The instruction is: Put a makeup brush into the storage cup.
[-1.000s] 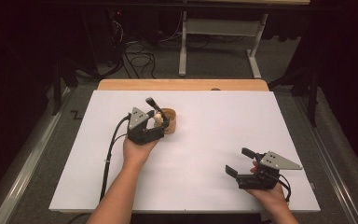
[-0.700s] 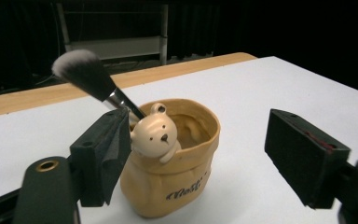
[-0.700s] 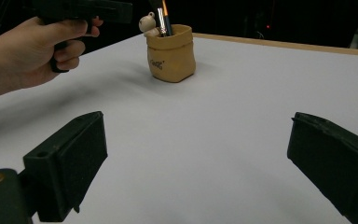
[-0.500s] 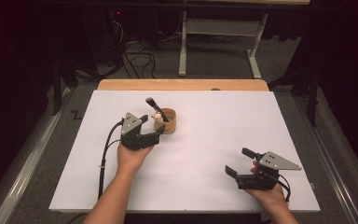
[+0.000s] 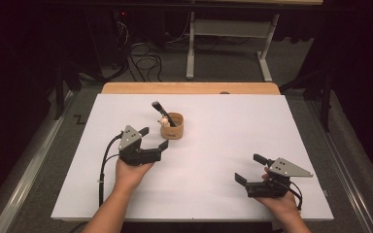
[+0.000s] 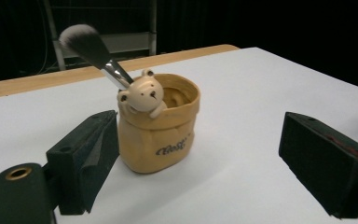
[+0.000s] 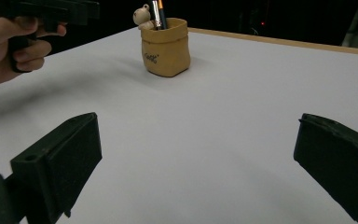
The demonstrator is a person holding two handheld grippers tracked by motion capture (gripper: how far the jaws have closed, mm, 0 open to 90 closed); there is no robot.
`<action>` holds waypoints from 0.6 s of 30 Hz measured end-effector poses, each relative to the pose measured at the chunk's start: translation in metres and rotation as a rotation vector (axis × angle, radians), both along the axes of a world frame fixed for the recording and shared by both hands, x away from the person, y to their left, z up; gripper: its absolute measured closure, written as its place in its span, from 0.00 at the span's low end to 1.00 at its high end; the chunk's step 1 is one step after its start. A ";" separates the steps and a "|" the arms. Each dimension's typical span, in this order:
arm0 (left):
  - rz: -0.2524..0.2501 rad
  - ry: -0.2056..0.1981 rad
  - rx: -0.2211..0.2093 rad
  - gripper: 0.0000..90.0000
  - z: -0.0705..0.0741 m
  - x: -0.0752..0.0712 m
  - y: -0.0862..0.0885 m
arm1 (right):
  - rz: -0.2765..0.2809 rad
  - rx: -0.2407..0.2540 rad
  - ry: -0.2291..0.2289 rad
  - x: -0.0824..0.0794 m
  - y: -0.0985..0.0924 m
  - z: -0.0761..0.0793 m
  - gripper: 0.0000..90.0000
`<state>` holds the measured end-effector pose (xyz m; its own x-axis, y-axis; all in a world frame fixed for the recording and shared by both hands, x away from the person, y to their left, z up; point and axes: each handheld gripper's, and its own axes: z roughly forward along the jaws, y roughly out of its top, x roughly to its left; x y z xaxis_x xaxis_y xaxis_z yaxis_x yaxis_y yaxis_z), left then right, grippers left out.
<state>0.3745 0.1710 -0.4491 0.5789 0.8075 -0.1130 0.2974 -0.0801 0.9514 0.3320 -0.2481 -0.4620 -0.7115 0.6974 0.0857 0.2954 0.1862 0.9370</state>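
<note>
We are backing our left gripper [image 5: 156, 138] away from the tan pot [image 5: 173, 126], which stands upright on the white board [image 5: 213, 194], nearer the far edge than the near one and left of the middle. A makeup brush [image 5: 161, 111] stands in it. Our left jaws have just been opening; they now stand wide with nothing between the pads, and in the left gripper view the pot sits just beyond them, nearer the one jaw but not touching either.

To finish this release well, we draw the hand straight back toward the near edge, keeping the jaws spread and level so neither pad clips the pot's soft wall or the little bear figure [image 6: 142, 94] on its rim. The pot looks light, so a graze could tip it.

The brush's long axis runs from the pot's inside up and out: handle down in the pot, bristle head [image 6: 81, 42] uppermost, leaning over the rim beside the bear toward the far-left corner of the board. It rests on the rim, so a nudge there could shift it.

Our right gripper [image 5: 251, 171] waits near the near-right corner, jaws wide apart and empty, well clear of the pot.
</note>
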 end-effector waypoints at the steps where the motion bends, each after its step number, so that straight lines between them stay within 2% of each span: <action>1: -0.008 -0.004 0.000 0.14 0.000 -0.003 0.000 | -0.001 -0.001 -0.003 0.000 0.000 0.000 0.01; 6: -0.027 -0.007 -0.004 0.11 -0.001 -0.017 0.004 | -0.014 -0.004 -0.002 0.000 -0.002 0.000 0.01; 10: -0.021 -0.007 0.005 0.06 -0.002 -0.027 0.011 | -0.023 -0.011 -0.010 0.000 -0.004 0.000 0.01; 15: -0.016 -0.016 -0.013 0.02 -0.001 -0.039 0.019 | -0.031 -0.017 -0.012 0.000 -0.006 0.000 0.01; 18: -0.013 -0.019 -0.008 0.01 -0.002 -0.046 0.023 | -0.040 -0.019 -0.012 0.000 -0.007 0.001 0.01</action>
<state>0.3287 0.1942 -0.4507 0.5917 0.7989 -0.1081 0.2783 -0.0765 0.9574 0.3316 -0.2551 -0.4614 -0.6839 0.7268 0.0637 0.2916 0.1923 0.9370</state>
